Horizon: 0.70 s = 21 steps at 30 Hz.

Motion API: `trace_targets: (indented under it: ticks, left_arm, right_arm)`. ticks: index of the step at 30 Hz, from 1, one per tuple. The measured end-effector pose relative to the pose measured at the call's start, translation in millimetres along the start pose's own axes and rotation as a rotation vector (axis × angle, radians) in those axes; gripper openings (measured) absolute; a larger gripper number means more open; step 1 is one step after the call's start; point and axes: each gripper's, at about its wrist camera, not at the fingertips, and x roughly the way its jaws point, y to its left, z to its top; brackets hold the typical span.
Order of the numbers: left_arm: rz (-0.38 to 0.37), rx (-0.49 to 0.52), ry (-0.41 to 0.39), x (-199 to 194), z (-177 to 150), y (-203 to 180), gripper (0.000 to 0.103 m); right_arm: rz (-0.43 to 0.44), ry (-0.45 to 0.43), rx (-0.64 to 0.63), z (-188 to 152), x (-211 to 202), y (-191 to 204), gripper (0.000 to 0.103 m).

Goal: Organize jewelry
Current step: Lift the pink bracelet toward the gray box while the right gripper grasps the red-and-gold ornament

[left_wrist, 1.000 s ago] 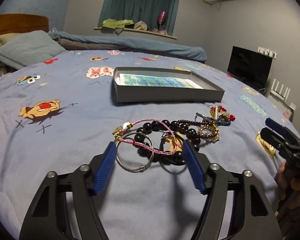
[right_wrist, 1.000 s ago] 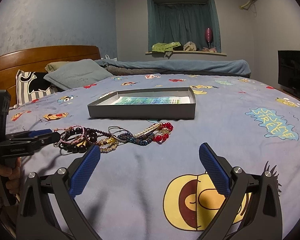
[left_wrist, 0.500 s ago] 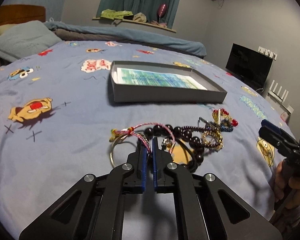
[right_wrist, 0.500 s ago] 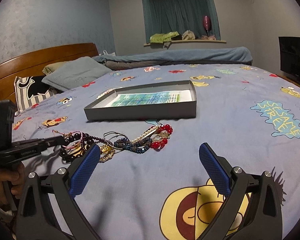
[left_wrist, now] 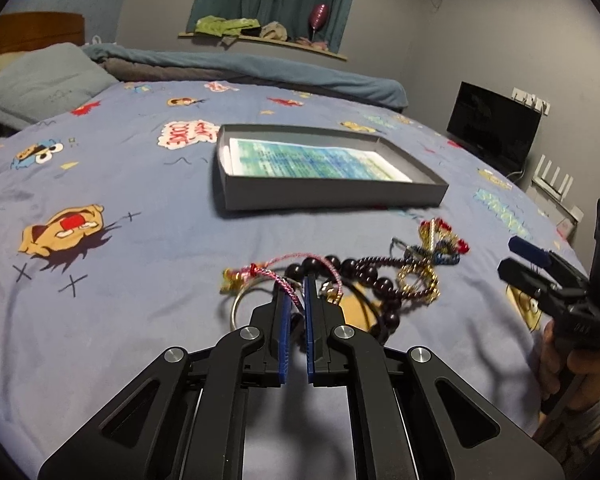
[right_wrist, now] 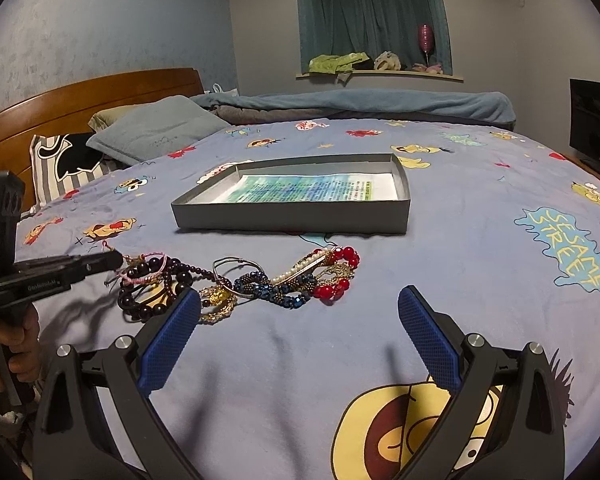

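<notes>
A tangle of jewelry lies on the bed: a pink woven cord bracelet [left_wrist: 288, 286], a silver ring bangle [left_wrist: 236, 308], dark bead bracelets [left_wrist: 380, 284] and red, blue and gold bead pieces [right_wrist: 324, 280]. My left gripper [left_wrist: 295, 300] is shut on the pink cord bracelet at the pile's left end; it also shows in the right wrist view [right_wrist: 100, 261]. My right gripper [right_wrist: 300, 320] is open and empty, just in front of the pile. A grey shallow box [left_wrist: 332, 196] with a printed sheet inside sits beyond the pile.
The bedsheet carries cartoon prints. A pillow [right_wrist: 152, 132] and wooden headboard [right_wrist: 80, 100] are at the left, a rolled blue blanket [right_wrist: 360, 104] at the far edge, a black screen [left_wrist: 496, 128] to the right of the bed.
My left gripper has closed from wide open onto the pink cord bracelet and lifted it slightly. My right gripper has stayed open and moved nearer the pile.
</notes>
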Motion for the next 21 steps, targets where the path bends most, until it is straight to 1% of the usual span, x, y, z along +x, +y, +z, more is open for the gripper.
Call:
trace_targets:
  ticks: [1, 3, 7, 9, 10, 12, 16, 19, 20, 21]
  left_arm:
    - [0.008, -0.002, 0.000, 0, -1, 2, 0.013]
    - [0.021, -0.020, -0.002, 1, -2, 7, 0.020]
    - [0.026, -0.022, -0.011, 2, -2, 11, 0.020]
    - [0.024, -0.015, -0.010, 4, -1, 10, 0.018]
    - [0.024, -0.007, -0.015, 4, 0, 9, 0.009]
    - [0.017, 0.017, -0.036, 1, 3, 5, 0.003]
    - [0.010, 0.080, -0.105, -8, 11, -6, 0.003]
    - [-0.016, 0.102, -0.157, -14, 24, -10, 0.003]
    - [-0.012, 0.110, -0.176, -15, 29, -10, 0.003]
    - [-0.009, 0.115, -0.191, -16, 34, -10, 0.003]
  right_arm:
    - [0.003, -0.001, 0.005, -1, 0, -1, 0.098]
    - [0.003, 0.005, 0.015, -2, 2, -3, 0.098]
    - [0.012, 0.000, 0.024, -4, 1, -7, 0.098]
    - [0.013, 0.002, 0.027, -4, 2, -9, 0.098]
    - [0.012, 0.003, 0.027, -3, 3, -9, 0.098]
    - [0.011, 0.009, 0.026, -2, 5, -10, 0.098]
    - [0.003, 0.022, 0.019, 2, 10, -10, 0.098]
    - [0.004, 0.039, 0.021, 6, 15, -14, 0.097]
    - [0.005, 0.049, 0.021, 8, 17, -16, 0.096]
    - [0.004, 0.057, 0.021, 9, 19, -18, 0.090]
